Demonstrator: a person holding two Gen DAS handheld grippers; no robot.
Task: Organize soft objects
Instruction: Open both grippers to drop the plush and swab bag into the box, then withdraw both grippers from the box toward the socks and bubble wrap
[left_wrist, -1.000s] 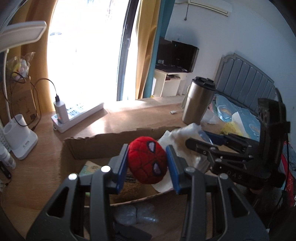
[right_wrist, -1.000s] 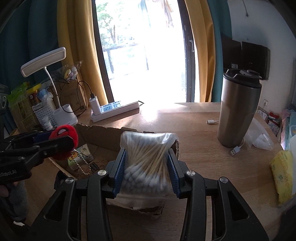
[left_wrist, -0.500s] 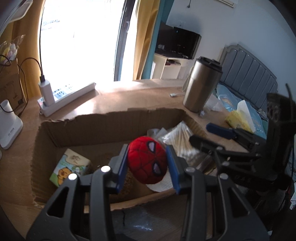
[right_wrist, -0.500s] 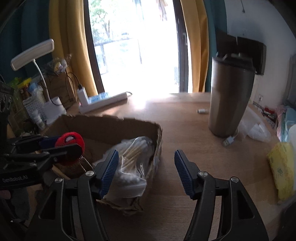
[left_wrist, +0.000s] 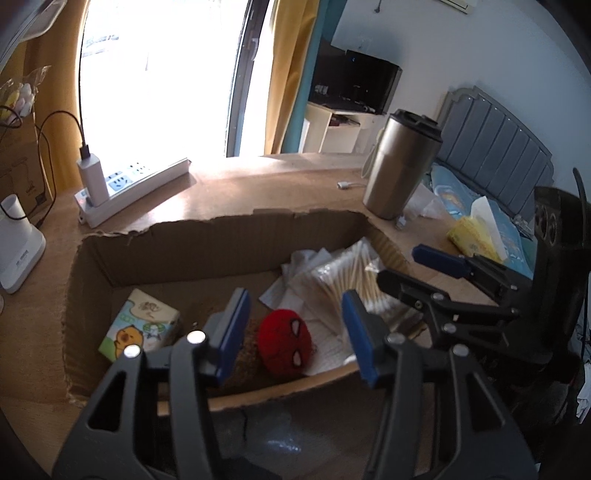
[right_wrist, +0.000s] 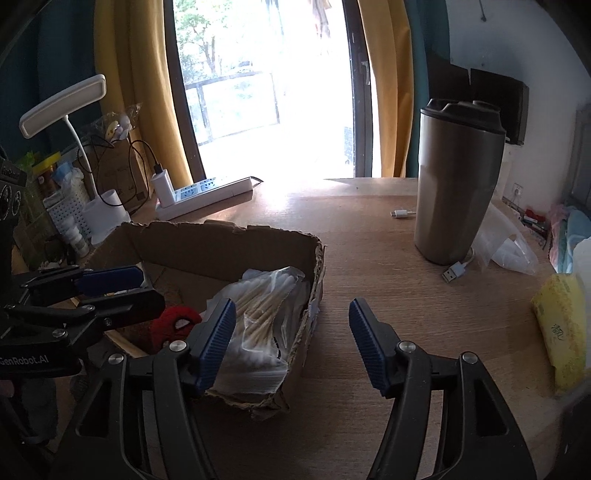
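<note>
A torn cardboard box (left_wrist: 221, 243) (right_wrist: 221, 240) stands on the wooden table. A red plush spider-mask ball (left_wrist: 286, 341) (right_wrist: 173, 326) lies inside it near the front wall. My left gripper (left_wrist: 295, 338) is open above the ball, not touching it. A clear bag of cotton swabs (left_wrist: 354, 273) (right_wrist: 258, 314) lies in the box's right end. My right gripper (right_wrist: 291, 343) is open and empty, over the box's right edge and the table. It also shows in the left wrist view (left_wrist: 417, 280).
A small tissue pack (left_wrist: 140, 325) and white paper lie in the box. A steel tumbler (right_wrist: 456, 184) (left_wrist: 400, 166), a USB cable (right_wrist: 456, 273), a yellow tissue pack (right_wrist: 561, 325), a white power strip (right_wrist: 207, 195) (left_wrist: 133, 188) and a desk lamp (right_wrist: 62, 107) stand around it.
My right gripper let go of the cotton swab bag into the box and opened. My left gripper then opened and the red plush ball dropped into the box.
</note>
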